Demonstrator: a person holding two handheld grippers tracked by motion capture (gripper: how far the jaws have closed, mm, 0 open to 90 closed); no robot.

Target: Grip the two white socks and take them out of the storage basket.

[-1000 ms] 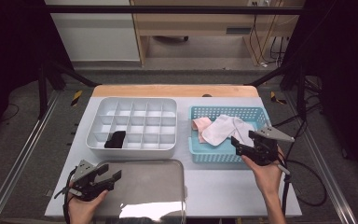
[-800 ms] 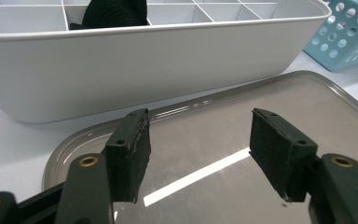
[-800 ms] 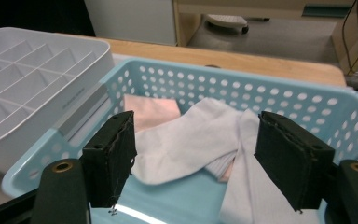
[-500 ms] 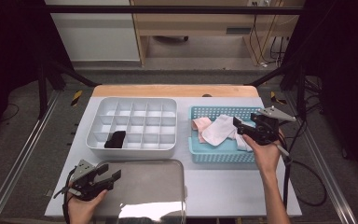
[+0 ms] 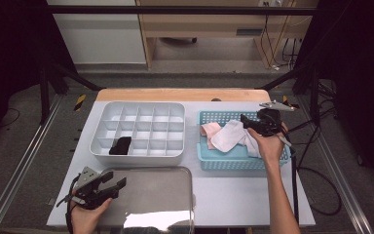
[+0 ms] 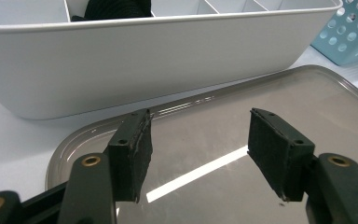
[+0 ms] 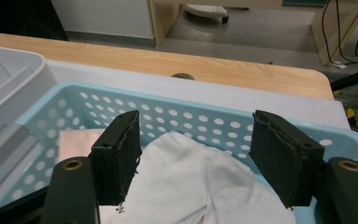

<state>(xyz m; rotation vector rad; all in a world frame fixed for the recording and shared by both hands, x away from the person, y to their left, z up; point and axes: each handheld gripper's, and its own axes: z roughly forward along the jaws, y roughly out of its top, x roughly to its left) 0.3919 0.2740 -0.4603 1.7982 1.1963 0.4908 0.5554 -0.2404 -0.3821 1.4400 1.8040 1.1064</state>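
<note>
Right gripper (image 7: 193, 158) jaws wide, closing slightly, nothing held, poised over white cloth (image 7: 200, 186) in perforated light-blue plastic basket (image 7: 214, 122). Risk judged: neighbouring pink cloth (image 5: 209, 129) dragged along, or basket lifted, if bite taken too deep. Left gripper (image 6: 198, 154) open, empty, beside basket over steel tray (image 6: 307, 93).

1. The right tongs (image 7: 193, 158) are seen with jaws set wide apart, having just been closing a little; nothing is pressed between them.
2. A white cloth (image 7: 191, 184) is seen below the gap, in a blue perforated basket (image 7: 205, 119).
3. A pink cloth (image 7: 77, 144) is seen at left.
4. A white divided tray (image 7: 9, 79) is placed beside the basket on the counter (image 7: 121, 74).
</note>
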